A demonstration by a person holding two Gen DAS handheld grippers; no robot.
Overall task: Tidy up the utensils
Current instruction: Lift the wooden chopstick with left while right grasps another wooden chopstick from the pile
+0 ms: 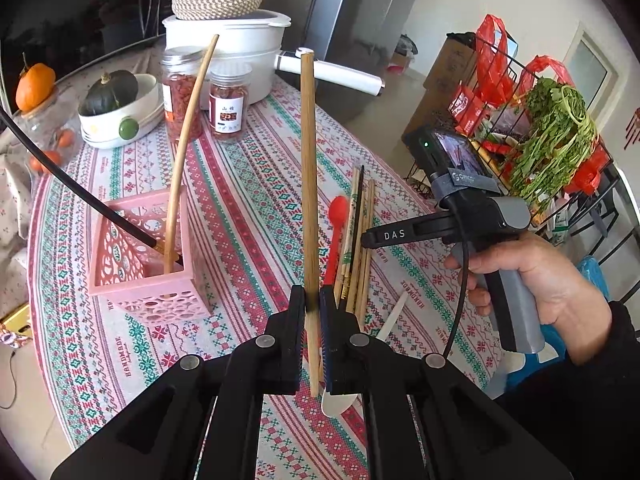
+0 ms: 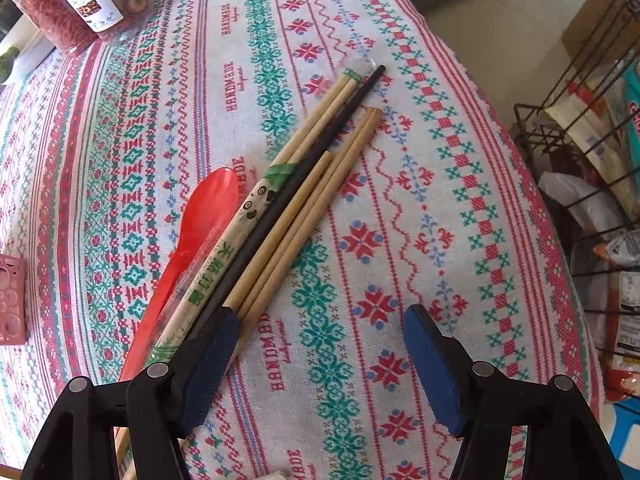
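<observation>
My left gripper point(image 1: 312, 308) is shut on a wooden chopstick point(image 1: 309, 168) that stands upright between its pads. Left of it, a pink perforated holder point(image 1: 148, 280) contains a wooden chopstick point(image 1: 188, 140) and a black one point(image 1: 80, 196). To the right, a pile of chopsticks point(image 2: 304, 200) lies on the tablecloth: bare wooden ones, a black one point(image 2: 320, 152) and a paper-wrapped pair point(image 2: 228, 248). A red spoon point(image 2: 200, 224) lies beside them. My right gripper point(image 2: 320, 364) hangs open above the pile's near end, its left pad point(image 2: 208, 360) over the sticks. A white spoon point(image 1: 394, 314) lies partly under my left gripper.
At the back of the round table point(image 1: 248, 184) stand two jars point(image 1: 226, 100), a white pot point(image 1: 232, 40) with a woven basket on top, and a bowl holding a squash point(image 1: 116, 104). A wire rack point(image 1: 560, 140) with greens and red bags stands past the table's right edge.
</observation>
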